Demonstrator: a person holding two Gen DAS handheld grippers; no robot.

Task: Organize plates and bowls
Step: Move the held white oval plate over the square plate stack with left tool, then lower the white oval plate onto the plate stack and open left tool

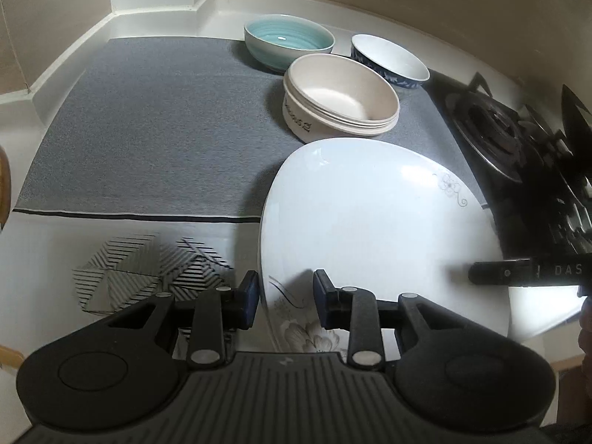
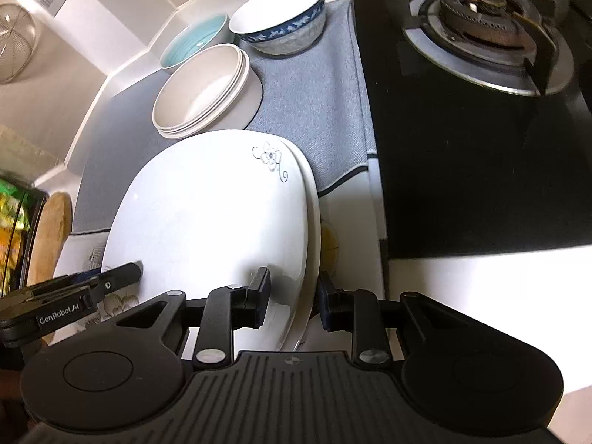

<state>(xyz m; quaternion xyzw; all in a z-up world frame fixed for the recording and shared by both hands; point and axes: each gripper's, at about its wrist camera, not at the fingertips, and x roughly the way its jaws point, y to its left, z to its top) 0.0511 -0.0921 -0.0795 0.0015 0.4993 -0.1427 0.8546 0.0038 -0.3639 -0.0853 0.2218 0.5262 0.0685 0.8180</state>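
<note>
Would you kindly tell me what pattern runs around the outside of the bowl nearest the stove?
A blue-and-white floral band on the bowl, clearest in the right wrist view.

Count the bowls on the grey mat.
At least 5: a teal bowl at the back, a blue-patterned bowl beside it, and a beige stack in front showing about three rims; more may be nested.
</note>
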